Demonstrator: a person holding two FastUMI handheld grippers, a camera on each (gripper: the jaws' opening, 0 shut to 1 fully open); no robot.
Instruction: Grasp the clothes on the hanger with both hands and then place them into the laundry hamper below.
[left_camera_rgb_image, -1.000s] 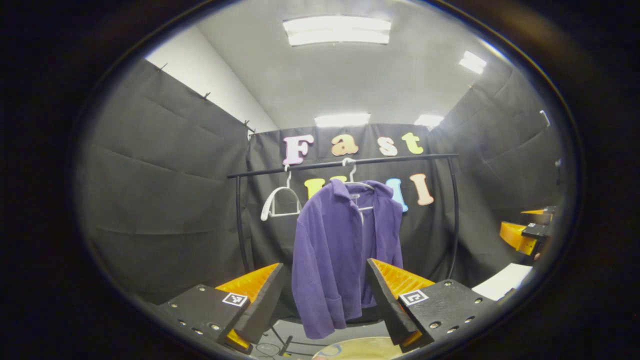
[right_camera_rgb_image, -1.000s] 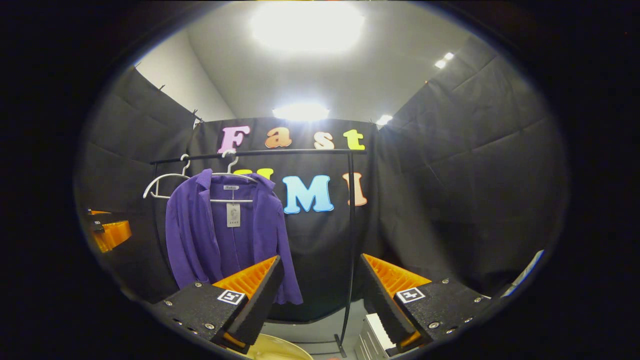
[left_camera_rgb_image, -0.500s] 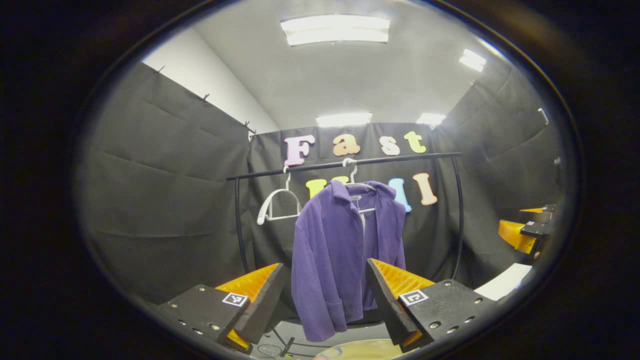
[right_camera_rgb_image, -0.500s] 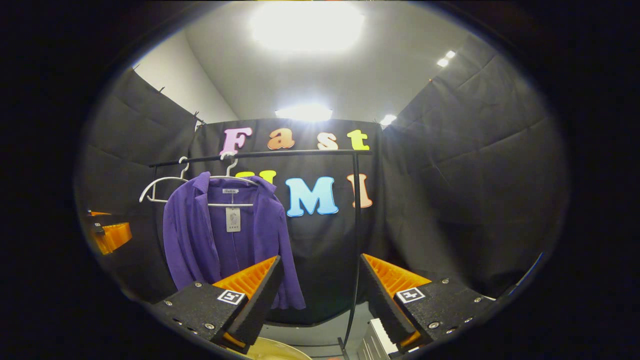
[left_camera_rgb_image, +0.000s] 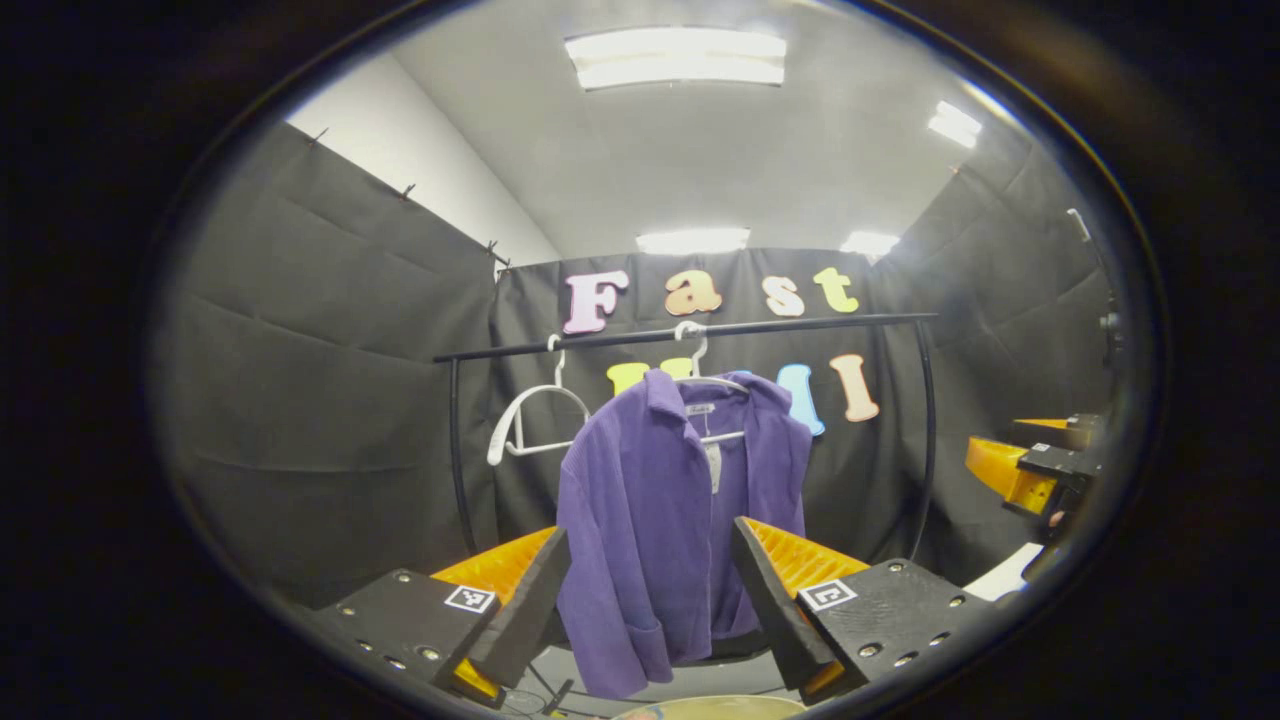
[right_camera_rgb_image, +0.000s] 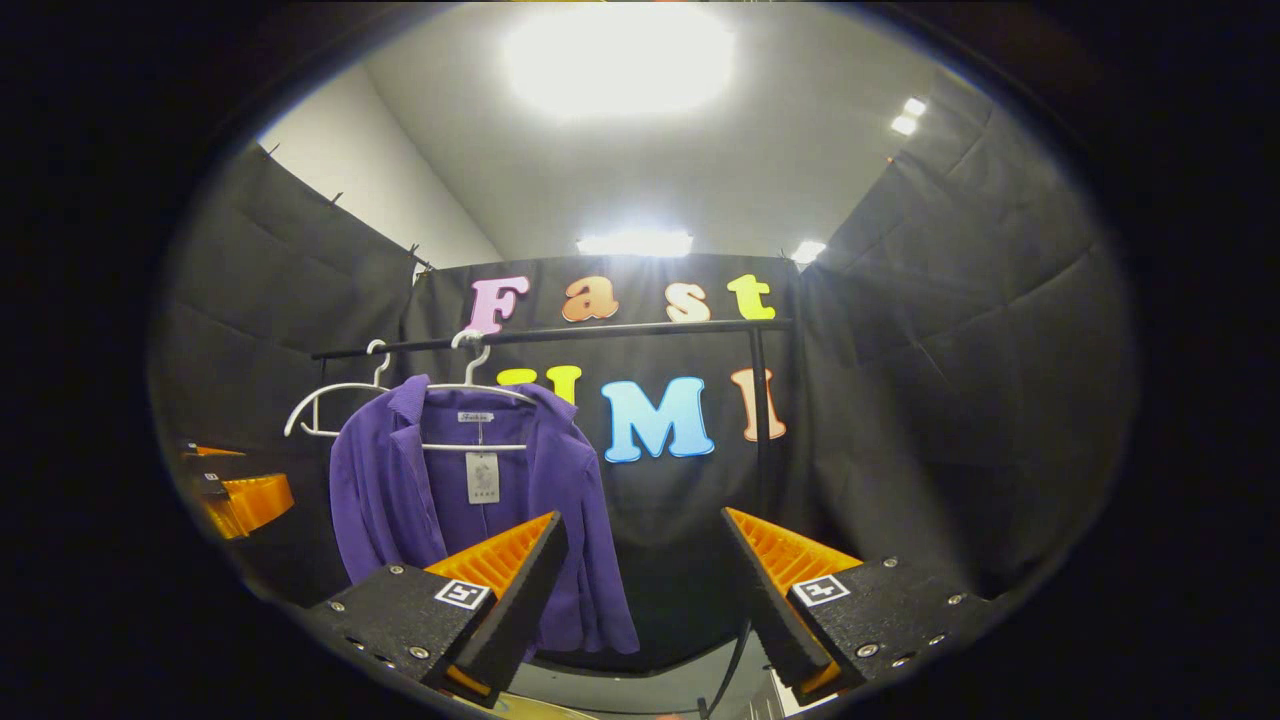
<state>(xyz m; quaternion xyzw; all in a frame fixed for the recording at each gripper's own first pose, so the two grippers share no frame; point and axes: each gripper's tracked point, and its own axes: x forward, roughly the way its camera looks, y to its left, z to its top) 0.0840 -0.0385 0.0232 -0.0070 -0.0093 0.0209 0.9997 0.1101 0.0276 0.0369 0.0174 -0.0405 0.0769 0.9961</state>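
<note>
Black cloth walls close the booth on three sides, with a dark rail (left_camera_rgb_image: 690, 335) running across the back. From it a purple jacket (left_camera_rgb_image: 660, 520) hangs on a white hanger (left_camera_rgb_image: 700, 385), its long axis straight down, front open, a tag at the collar. An empty hanger (left_camera_rgb_image: 530, 420) hangs on the same rail, just beside it on the side away from the right hand-held gripper.

In the left gripper view the left hand-held gripper (left_camera_rgb_image: 650, 600) has its fingers spread wide and holds nothing; the jacket lies dead ahead, framed between them, apart from both. In the right gripper view the right hand-held gripper (right_camera_rgb_image: 640, 590) is just as wide open and empty, but the jacket (right_camera_rgb_image: 480, 510) sits off toward its left finger, so this one needs to swing inward. The left looks the nearer and better lined up (a judgement from framing alone).

Room for moving seems fair: open air in front of the jacket, the rail's upright post (right_camera_rgb_image: 760, 420) well to the side. A pale curved rim at the bottom edge (left_camera_rgb_image: 710, 708) may be the hamper, below the jacket
</note>
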